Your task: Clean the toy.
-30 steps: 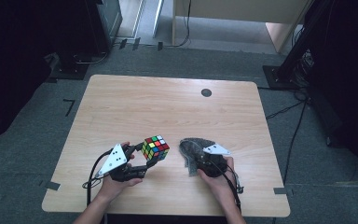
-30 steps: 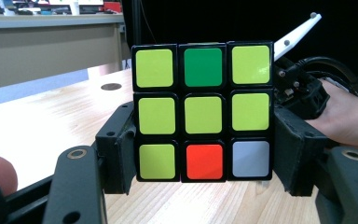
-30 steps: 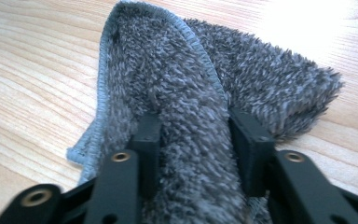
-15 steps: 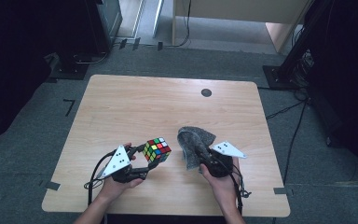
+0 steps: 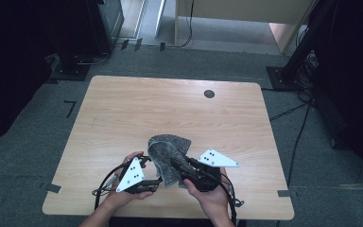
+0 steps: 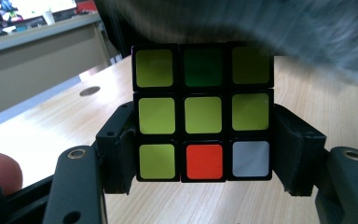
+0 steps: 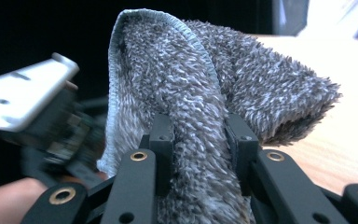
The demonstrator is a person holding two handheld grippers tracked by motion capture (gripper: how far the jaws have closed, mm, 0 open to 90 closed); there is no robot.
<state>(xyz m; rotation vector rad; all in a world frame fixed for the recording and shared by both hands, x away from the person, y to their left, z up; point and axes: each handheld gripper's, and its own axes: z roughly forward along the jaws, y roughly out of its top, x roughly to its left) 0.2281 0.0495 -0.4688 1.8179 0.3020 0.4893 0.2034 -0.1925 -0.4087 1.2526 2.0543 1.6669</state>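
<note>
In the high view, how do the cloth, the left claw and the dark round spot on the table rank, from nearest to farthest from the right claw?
1. Cloth, clamped in the right claw.
2. Left claw, just left.
3. Spot, far side of the table.

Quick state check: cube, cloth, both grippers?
Rubik's cube: scrambled, clamped between the left gripper's jaws, off the table.
Grey cloth: bunched, lifted, draped over the cube in the high view.
Left gripper: shut on the cube's sides.
Right gripper: shut on a fold of the cloth; jaws have just been closing.
</note>
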